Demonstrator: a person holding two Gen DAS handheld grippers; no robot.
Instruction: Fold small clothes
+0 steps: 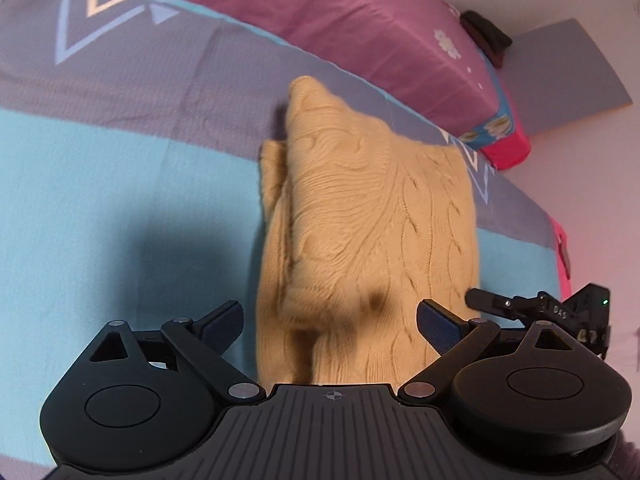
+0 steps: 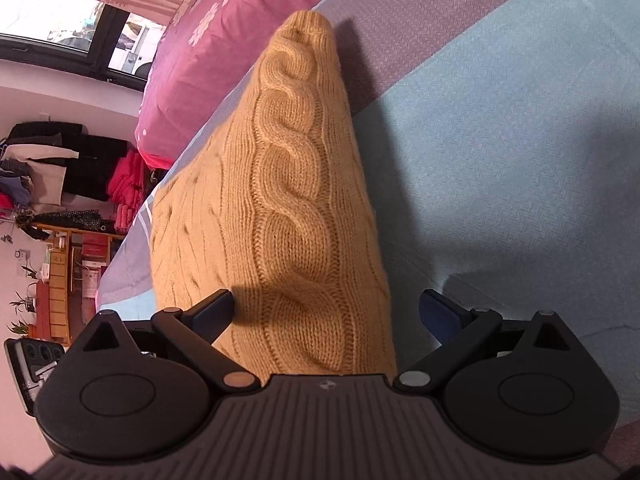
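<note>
Sweater, tan cable-knit, folded on striped bedsheet; both grippers' fingers wide apart, empty.

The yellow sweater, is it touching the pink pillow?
Apart. In the left wrist view a strip of bedsheet shows between the sweater and the pillow.

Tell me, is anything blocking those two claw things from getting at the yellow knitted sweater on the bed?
Nothing visible does. The sweater lies directly ahead of the open left gripper and open right gripper, alone on the blue bedsheet.
</note>
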